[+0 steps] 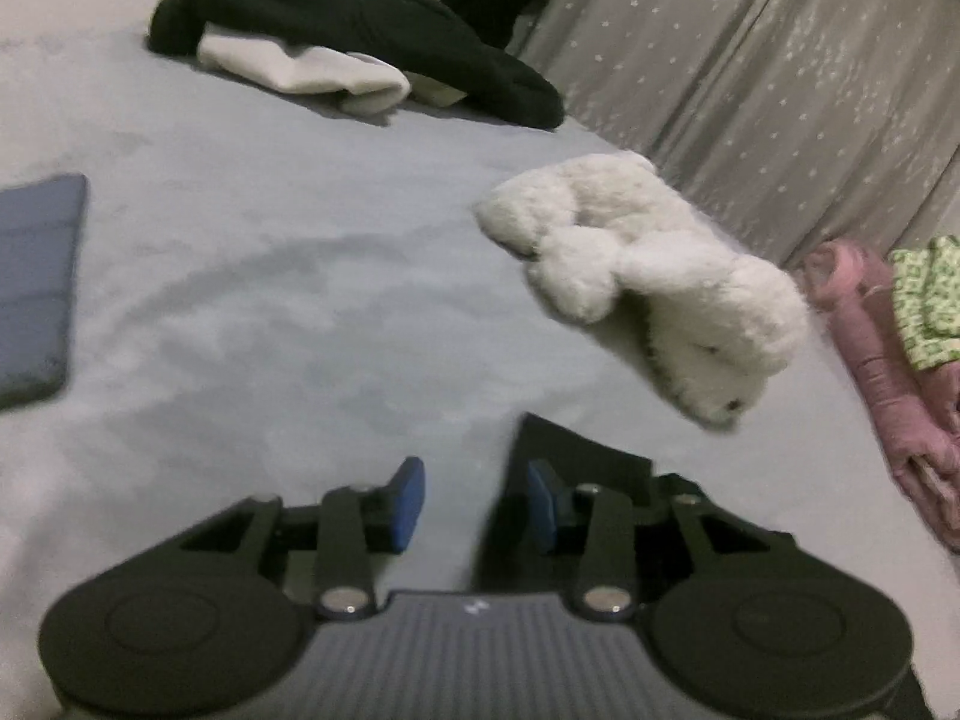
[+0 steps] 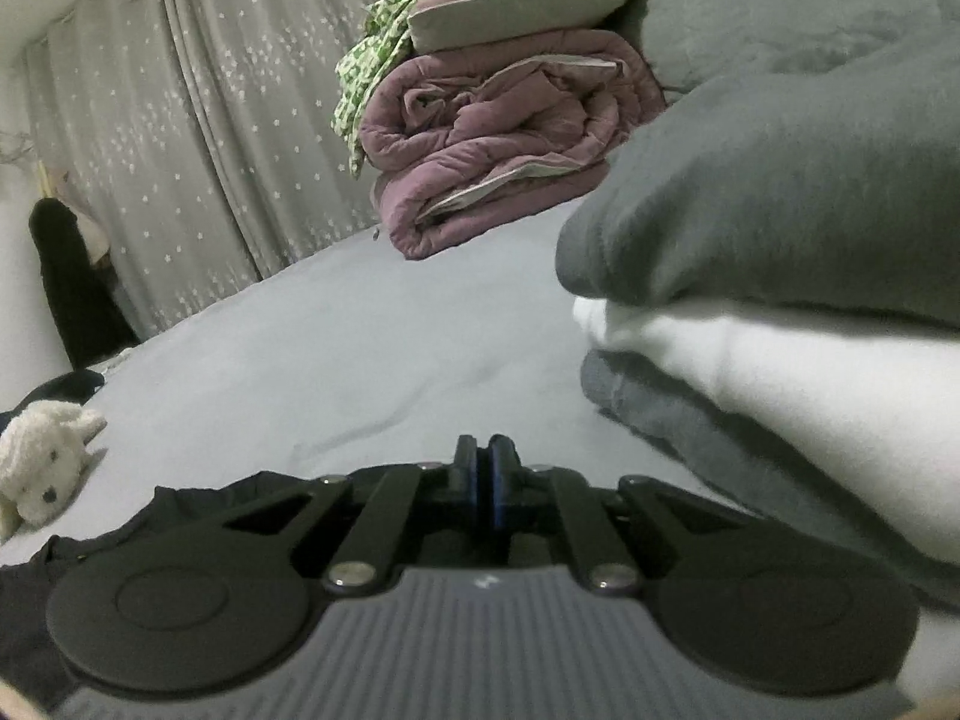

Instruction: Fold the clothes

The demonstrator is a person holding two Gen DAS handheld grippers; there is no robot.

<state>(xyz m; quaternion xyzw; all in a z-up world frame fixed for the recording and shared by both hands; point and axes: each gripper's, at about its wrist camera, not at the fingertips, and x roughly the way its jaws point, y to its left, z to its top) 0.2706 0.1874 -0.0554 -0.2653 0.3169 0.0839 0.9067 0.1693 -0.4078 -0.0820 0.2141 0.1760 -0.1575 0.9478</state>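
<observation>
A folded stack (image 2: 780, 300) sits done, dark clothes (image 1: 360, 30) wait, my left hand-held gripper (image 1: 476, 501) gapes, right hand-held gripper (image 2: 482, 480) pinched together, empty.

Right tongs (image 2: 482, 483) pressed together w/ nothing visible between, low over bed (image 2: 312, 360). Folded stack (image 2: 780, 300) just right: grey, white, grey. Pink quilt (image 2: 498, 150) beyond; plush dog (image 2: 45, 468) far left.

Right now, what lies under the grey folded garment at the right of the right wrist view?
Under the grey folded garment lies a white folded piece, and below that another grey layer on the bed sheet. How far the stack goes behind is covered.
</observation>
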